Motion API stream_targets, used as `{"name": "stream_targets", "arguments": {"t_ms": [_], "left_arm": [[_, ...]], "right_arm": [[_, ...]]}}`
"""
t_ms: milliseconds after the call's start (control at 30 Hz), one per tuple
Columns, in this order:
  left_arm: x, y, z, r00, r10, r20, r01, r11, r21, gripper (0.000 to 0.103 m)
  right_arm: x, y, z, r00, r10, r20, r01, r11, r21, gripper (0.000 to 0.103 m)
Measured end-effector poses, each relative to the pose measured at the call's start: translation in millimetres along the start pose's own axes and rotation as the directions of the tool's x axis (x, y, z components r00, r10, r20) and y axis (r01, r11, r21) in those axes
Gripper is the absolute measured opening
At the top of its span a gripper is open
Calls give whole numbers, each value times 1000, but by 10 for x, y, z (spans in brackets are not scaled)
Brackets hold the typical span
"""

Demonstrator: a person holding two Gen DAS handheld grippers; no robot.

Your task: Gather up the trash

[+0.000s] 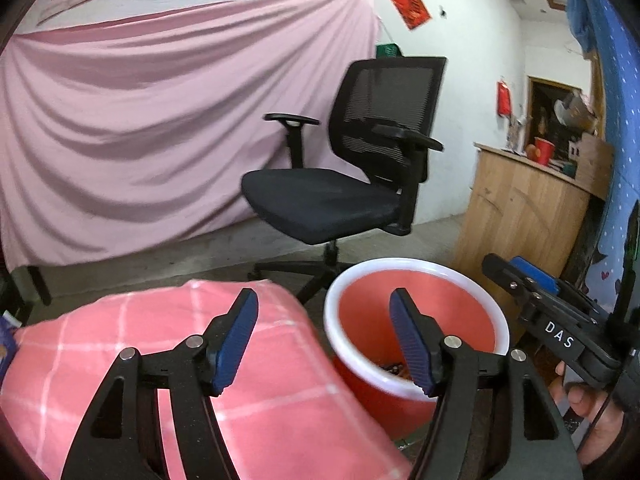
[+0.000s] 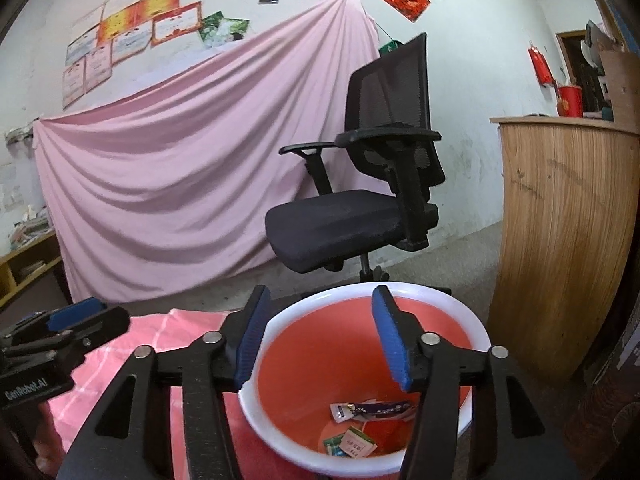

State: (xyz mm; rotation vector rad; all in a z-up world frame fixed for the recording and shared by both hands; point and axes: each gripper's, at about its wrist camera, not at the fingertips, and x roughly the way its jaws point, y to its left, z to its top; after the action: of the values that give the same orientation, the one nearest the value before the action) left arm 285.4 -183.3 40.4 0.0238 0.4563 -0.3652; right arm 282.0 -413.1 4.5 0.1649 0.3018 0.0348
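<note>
The trash [image 2: 352, 426] lies at the bottom of a red bin [image 2: 466, 328] with a white rim: torn wrappers, a small green-and-white packet and a dark strip, loose in a shallow pile. The bin stands on the concrete floor [image 2: 224, 296], its mouth wide and clear above. To its left, touching or just beside its wall, is a surface covered by a pink checked cloth [image 1: 132, 344]; the left wrist view shows the cloth's rounded edge curving down right next to the rim. To the bin's right a curved wooden counter [image 2: 560, 220] stands near, leaving a narrow strip of floor between. Behind the bin the base of a black mesh office chair [image 2: 360, 216] reaches close to the far rim. Farther back a pink sheet [image 2: 180, 184] hangs across the wall, with open floor in front of it.

The right gripper [image 2: 322, 338] hangs over the bin's mouth, pointing down into it, jaws parted and nothing between them; its left finger crosses the near rim in the picture, though contact cannot be told. The left gripper [image 1: 324, 342] sits above the cloth's edge and the bin's left rim, jaws apart and empty. Seen from the left wrist, the right gripper is held by a hand [image 1: 596, 416] at the lower right.
</note>
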Motion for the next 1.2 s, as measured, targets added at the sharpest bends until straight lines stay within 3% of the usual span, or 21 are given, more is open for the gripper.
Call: {"name": "stream_targets", "arguments": {"t_ms": [67, 133, 300, 433, 567, 833, 1200], "left_arm": [[-124, 85, -41, 1000, 22, 7, -22, 999, -27, 66], [-279, 183, -103, 999, 46, 18, -45, 997, -56, 74], [-619, 396, -246, 994, 103, 43, -99, 990, -99, 77], [-947, 551, -398, 985, 151, 79, -140, 982, -124, 96], [-1248, 638, -555, 977, 184, 110, -170, 977, -126, 99], [-1765, 700, -889, 958, 243, 151, -227, 967, -114, 101], [-2024, 743, -1163, 951, 264, 160, -246, 961, -125, 101]], "right_arm": [[-72, 103, -12, 1000, 2, 11, -2, 1000, -25, 55], [-154, 200, -23, 1000, 5, 31, -4, 999, -46, 67], [-343, 416, -92, 998, 24, 49, -21, 997, -71, 77], [-523, 595, -211, 997, 37, 62, -32, 995, -90, 90], [-733, 757, -330, 994, 66, 88, -57, 994, -94, 102], [-1178, 1045, -555, 989, 99, 114, -85, 989, -122, 103], [-1498, 1232, -661, 983, 108, 150, -86, 985, -150, 103]]}}
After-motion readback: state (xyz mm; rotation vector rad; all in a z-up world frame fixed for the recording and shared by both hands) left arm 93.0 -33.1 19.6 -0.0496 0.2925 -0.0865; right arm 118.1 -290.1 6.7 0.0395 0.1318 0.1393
